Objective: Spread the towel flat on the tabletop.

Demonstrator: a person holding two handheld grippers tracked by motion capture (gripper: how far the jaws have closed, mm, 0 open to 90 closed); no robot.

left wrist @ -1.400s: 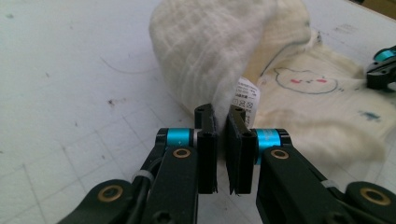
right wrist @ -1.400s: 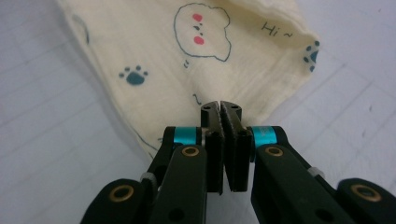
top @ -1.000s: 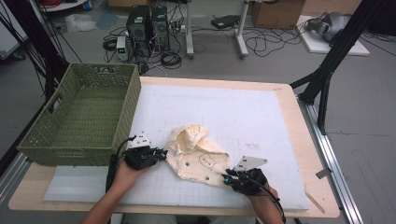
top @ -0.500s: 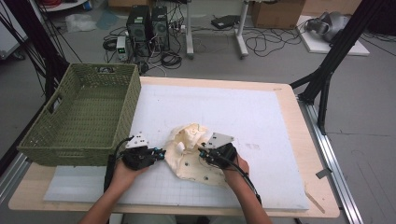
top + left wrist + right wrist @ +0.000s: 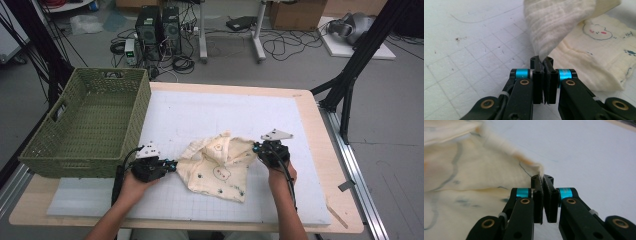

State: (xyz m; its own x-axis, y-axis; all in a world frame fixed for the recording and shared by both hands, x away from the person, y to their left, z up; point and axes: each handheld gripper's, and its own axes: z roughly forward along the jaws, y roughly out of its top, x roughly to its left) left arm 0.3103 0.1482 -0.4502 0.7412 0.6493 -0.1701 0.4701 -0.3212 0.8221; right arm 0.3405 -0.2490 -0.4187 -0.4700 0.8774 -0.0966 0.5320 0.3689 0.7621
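Cream printed cloth [image 5: 220, 165] crumpled mid-mat, right of green basket [image 5: 87, 127]. Left gripper [image 5: 170, 164] pinches its left corner, right gripper [image 5: 256, 148] its right corner. Light, limp, likely sags; corners best hold

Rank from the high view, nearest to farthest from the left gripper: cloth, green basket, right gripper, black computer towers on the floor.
From the left gripper:
1. Cloth, pinched in its jaws, just to its right.
2. Green basket, front wall just behind and to the left.
3. Right gripper, across the cloth, at its far corner.
4. Computer towers, on the floor beyond the table.
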